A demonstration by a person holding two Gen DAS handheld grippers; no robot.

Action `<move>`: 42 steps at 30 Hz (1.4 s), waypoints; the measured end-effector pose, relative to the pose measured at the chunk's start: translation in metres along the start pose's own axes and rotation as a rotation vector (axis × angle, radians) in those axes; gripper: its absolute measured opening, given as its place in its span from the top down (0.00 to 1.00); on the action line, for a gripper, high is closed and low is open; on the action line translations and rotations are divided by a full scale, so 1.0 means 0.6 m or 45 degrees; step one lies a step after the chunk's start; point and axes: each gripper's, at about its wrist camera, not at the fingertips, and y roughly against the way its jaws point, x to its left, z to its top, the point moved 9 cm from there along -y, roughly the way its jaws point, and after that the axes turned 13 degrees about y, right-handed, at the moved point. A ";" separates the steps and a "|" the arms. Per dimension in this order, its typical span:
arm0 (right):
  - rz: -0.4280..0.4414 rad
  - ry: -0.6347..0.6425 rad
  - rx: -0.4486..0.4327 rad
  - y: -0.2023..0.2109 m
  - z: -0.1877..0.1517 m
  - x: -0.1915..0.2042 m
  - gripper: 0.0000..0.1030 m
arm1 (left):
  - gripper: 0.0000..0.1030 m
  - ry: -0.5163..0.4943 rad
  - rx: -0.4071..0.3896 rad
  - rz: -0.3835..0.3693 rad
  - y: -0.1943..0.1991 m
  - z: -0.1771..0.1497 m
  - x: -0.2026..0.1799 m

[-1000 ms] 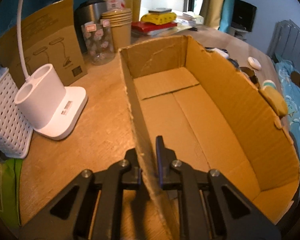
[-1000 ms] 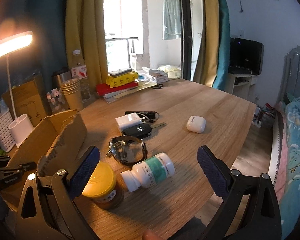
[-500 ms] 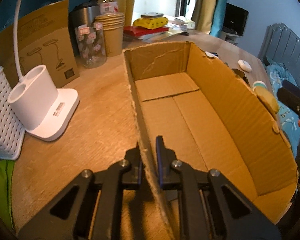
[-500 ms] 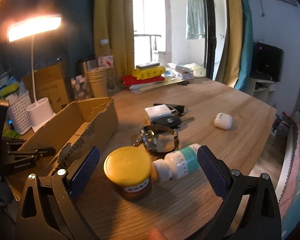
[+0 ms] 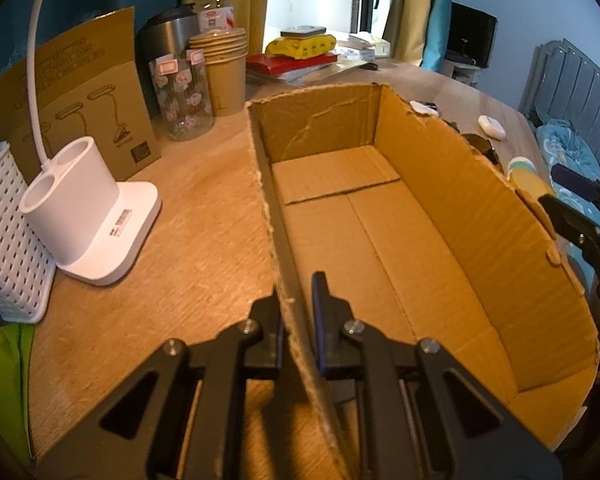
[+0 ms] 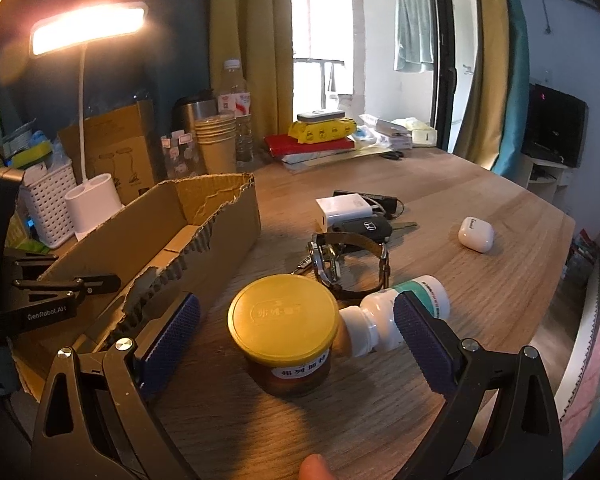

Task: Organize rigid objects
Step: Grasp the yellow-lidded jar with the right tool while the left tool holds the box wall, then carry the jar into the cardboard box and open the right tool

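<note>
My left gripper (image 5: 298, 320) is shut on the near-left wall of an open, empty cardboard box (image 5: 452, 216), which also shows in the right wrist view (image 6: 220, 220). My right gripper (image 6: 296, 332) is open, its blue pads (image 6: 168, 332) on either side of a yellow-lidded jar (image 6: 284, 320) that stands on the wooden table (image 6: 480, 292), without touching it. A white pill bottle with a teal label (image 6: 384, 320) lies on its side right of the jar. Beyond lie a wristwatch (image 6: 348, 264), a car key (image 6: 368, 229), a white charger (image 6: 344, 208) and a white earbud case (image 6: 476, 234).
Left of the box stand a white lamp base (image 5: 88, 216), a white perforated basket (image 5: 4, 240), a flat brown carton (image 5: 80, 96), a glass jar (image 5: 184, 96) and stacked paper cups (image 5: 224, 72). Books (image 6: 316, 144) lie at the table's back. The table edge curves at right.
My right gripper has moved forward and down toward the yellow-lidded jar, which now sits between its pads. The left gripper keeps its hold on the box wall.
</note>
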 end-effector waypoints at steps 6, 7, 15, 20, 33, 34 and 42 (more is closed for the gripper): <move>0.012 0.025 0.011 -0.014 0.001 0.005 0.07 | 0.89 0.000 0.000 0.001 0.000 0.000 -0.001; 0.011 0.033 0.016 -0.017 0.001 0.006 0.13 | 0.89 0.000 0.000 0.001 0.000 0.000 -0.001; -0.008 0.057 0.047 -0.028 -0.006 0.008 0.41 | 0.89 0.000 0.000 0.001 0.000 0.000 0.000; -0.015 0.059 0.038 -0.025 -0.004 0.007 0.41 | 0.89 -0.001 0.000 0.001 0.000 0.000 -0.001; 0.001 0.109 -0.169 0.090 0.094 0.034 0.41 | 0.89 -0.001 -0.001 0.002 0.000 0.000 0.000; 0.014 0.111 -0.196 0.104 0.105 0.042 0.41 | 0.89 -0.002 -0.001 0.002 0.000 0.000 -0.001; 0.154 0.168 -0.281 0.154 0.146 0.112 0.41 | 0.89 -0.002 -0.001 0.002 0.000 0.001 0.000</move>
